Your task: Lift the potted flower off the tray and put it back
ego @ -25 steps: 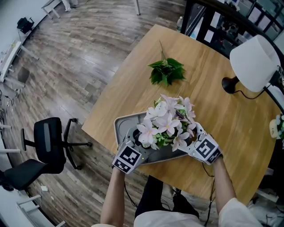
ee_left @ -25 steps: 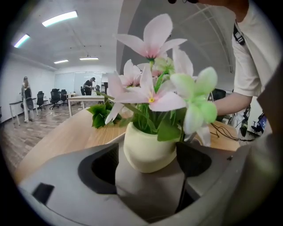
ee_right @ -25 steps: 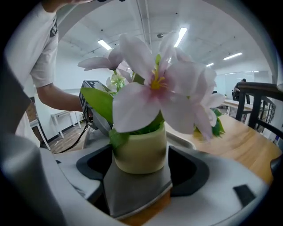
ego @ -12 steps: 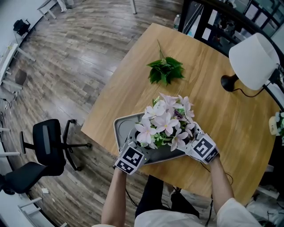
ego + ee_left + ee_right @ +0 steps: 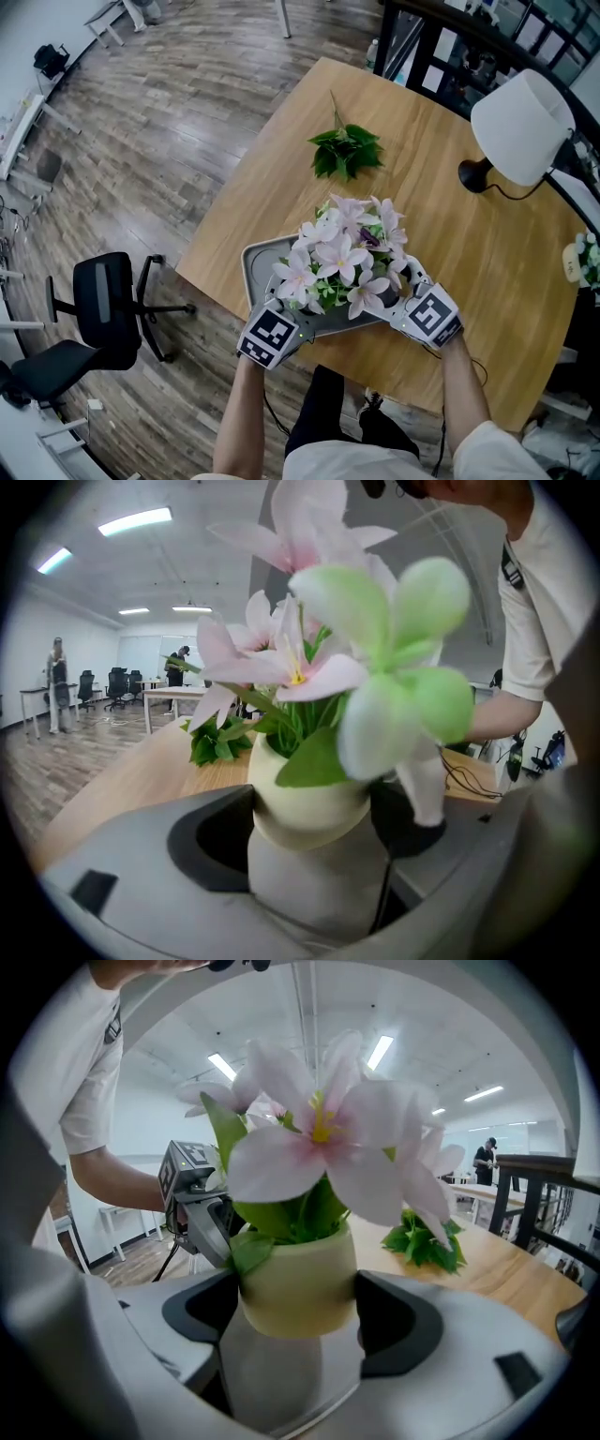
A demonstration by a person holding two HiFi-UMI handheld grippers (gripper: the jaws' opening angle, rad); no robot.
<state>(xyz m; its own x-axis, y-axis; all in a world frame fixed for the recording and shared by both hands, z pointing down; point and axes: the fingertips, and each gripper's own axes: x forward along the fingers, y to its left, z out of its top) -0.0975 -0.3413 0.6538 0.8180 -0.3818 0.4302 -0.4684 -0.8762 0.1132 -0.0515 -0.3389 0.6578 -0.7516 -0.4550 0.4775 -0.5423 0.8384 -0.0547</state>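
Observation:
The potted flower [image 5: 339,251], pink-white blooms in a cream pot [image 5: 305,794], sits between both grippers over the grey tray [image 5: 255,266] at the table's near edge. My left gripper [image 5: 290,309] is shut on the pot from the left, its dark pads [image 5: 217,836] against the pot's sides. From the right, my right gripper [image 5: 403,286] is shut on the same pot [image 5: 298,1283], with the pads [image 5: 398,1330] pressed on either side. Blooms hide the pot in the head view, so whether it touches the tray cannot be told.
A loose green leaf sprig [image 5: 344,150] lies further back on the wooden table [image 5: 441,225]. A white lamp [image 5: 520,125] with a black base [image 5: 472,175] stands at the right. Another small flower [image 5: 579,262] sits at the right edge. An office chair [image 5: 98,309] is on the floor at left.
The flower and both grippers have shifted slightly up and to the left in the head view; the blooms look a little larger. Both grippers stay closed on the pot.

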